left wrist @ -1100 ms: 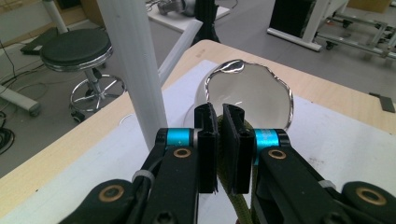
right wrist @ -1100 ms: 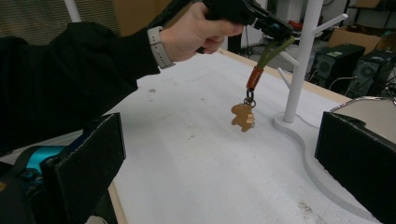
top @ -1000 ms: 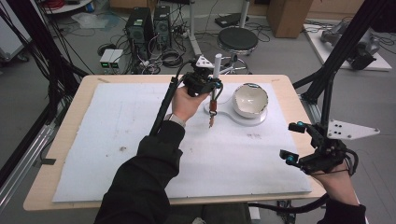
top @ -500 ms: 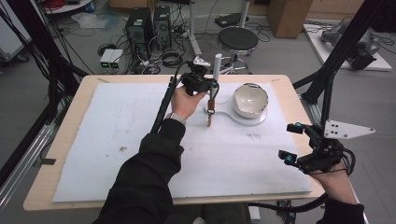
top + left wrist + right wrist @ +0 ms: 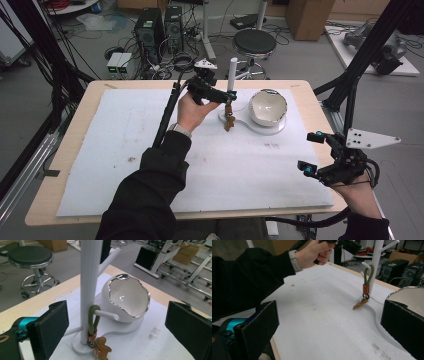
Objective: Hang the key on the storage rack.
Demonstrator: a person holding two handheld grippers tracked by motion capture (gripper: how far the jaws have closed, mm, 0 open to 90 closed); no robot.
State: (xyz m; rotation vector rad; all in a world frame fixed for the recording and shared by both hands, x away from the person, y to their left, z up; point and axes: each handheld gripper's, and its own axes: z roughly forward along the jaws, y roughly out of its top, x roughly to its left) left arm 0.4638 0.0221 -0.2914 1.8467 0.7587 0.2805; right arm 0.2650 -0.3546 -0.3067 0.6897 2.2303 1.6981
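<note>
— Left fingers?

— My left gripper (image 5: 220,95) is held up at the far side of the worktop (image 5: 75,130), its fingers (image 5: 48,327) spread wide and holding nothing. Between them its own view shows the white peg stand (image 5: 88,277), a green cord loop (image 5: 94,318) hung on a low peg, and a gingerbread-man charm (image 5: 102,350) dangling at the stand's base.

— And the high view?

— There the keychain is only a small brown shape (image 5: 229,121) beside the white pole. The silver-rimmed white bowl (image 5: 268,106) sits on the same base, just right of it.

— Right side?

— My right gripper (image 5: 312,152) hovers at the near right edge of the white foam mat (image 5: 125,150), fingers (image 5: 260,325) wide apart, empty, well clear of the stand. Its view shows my left hand (image 5: 312,252) gripping the handle.
</note>
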